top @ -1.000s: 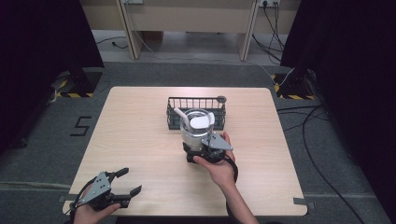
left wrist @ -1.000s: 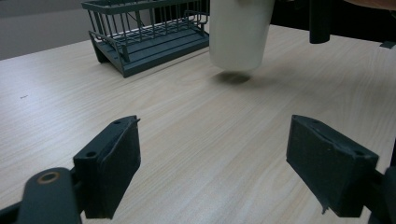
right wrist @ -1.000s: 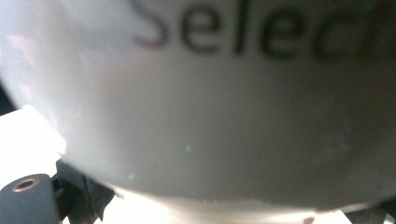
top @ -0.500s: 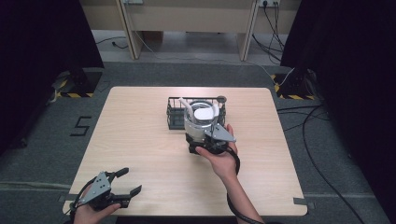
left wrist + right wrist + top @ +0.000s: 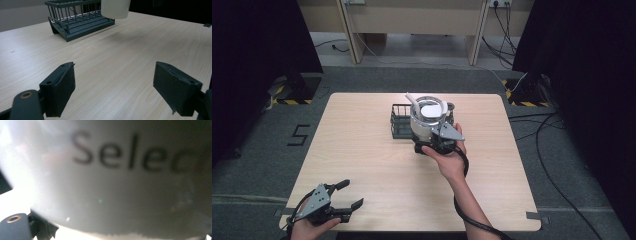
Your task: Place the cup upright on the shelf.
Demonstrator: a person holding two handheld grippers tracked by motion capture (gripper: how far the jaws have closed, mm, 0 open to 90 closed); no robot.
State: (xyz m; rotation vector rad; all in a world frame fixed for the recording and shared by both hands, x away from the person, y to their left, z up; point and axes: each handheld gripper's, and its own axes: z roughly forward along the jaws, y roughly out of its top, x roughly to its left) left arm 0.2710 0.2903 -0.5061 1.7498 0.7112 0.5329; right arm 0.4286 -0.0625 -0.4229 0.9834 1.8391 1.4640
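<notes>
White cup in right gripper's clamp over dark wire basket; left gripper wide open, empty

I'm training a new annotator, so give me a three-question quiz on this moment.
1. True or false: the left gripper stands open over bare table.
2. What does the right gripper hold? A) white cup B) plate C) spoon
3. Fill in: the cup hangs above the table beside the dark wire ____.

Key: 1 true; 2 A; 3 rack.
</notes>
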